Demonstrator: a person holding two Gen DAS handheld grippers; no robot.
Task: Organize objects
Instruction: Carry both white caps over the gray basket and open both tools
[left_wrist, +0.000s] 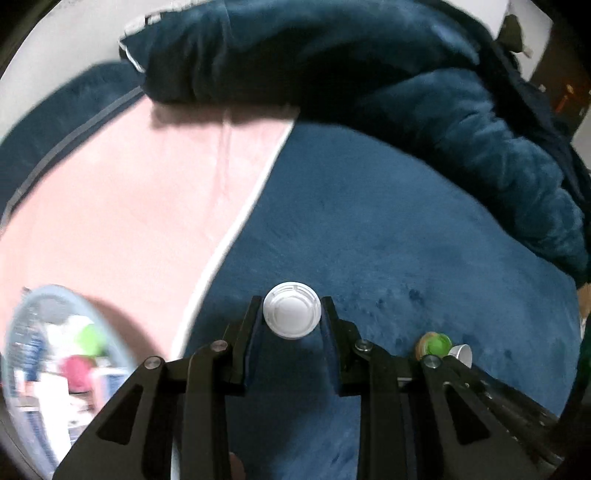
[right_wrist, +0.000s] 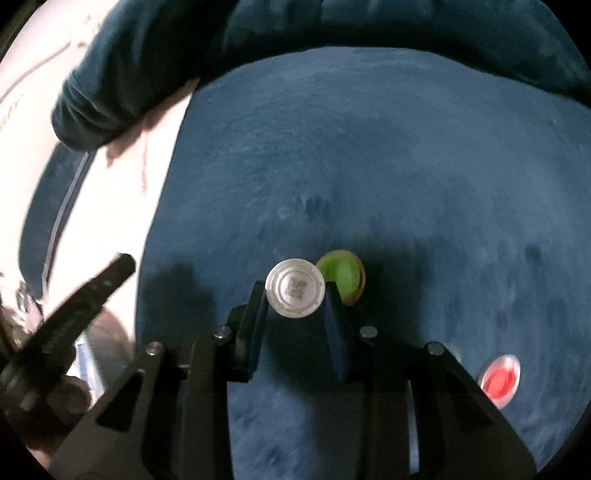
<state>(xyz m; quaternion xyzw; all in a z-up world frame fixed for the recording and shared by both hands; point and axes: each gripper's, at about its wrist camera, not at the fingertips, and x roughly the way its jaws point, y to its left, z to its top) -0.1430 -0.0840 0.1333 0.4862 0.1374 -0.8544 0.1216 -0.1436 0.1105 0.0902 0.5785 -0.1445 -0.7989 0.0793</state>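
At left, blurred basket (left_wrist: 55, 354) contents unreadable.

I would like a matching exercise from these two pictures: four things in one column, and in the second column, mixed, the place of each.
Things:
1. white cap
2. clear cap with a printed code
3. red cap
4. clear tub

Places:
A. on the pink cloth
B. between the fingers of the right hand-held gripper
C. lying free on the blue blanket
D. between the fingers of the left hand-held gripper

Pairs: 1-D, 2-B, 3-C, 4-A
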